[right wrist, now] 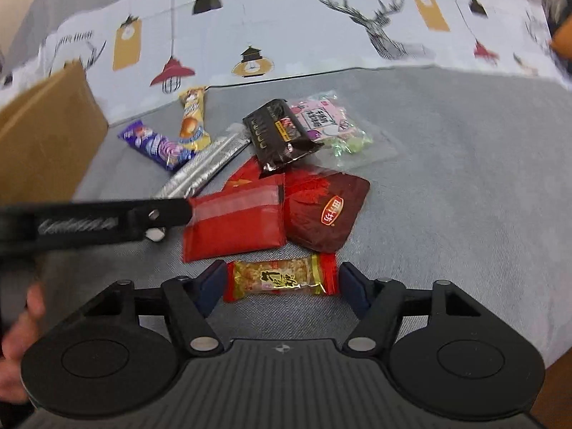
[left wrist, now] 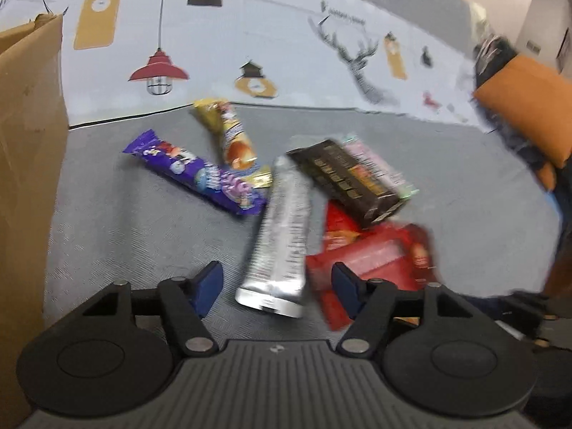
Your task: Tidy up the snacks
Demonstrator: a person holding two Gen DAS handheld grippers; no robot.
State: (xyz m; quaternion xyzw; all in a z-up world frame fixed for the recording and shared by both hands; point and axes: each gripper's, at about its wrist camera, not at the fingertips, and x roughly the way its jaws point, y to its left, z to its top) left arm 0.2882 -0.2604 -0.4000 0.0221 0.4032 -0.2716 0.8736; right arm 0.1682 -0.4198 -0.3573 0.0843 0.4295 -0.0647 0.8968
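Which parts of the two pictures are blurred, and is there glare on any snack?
Left wrist view: motion blur smears the black packet and red packet, and the print on the silver bar cannot be read; its foil shines softly. Right wrist view: sharper, the peanut candy label is readable; the left gripper crossing is blurred; fisheye bends the patterned cloth.

"HOME" shows on the printed cloth (left wrist: 214, 53), above the cardboard box (left wrist: 28, 143); other wrapper print near the box is too blurred to read.
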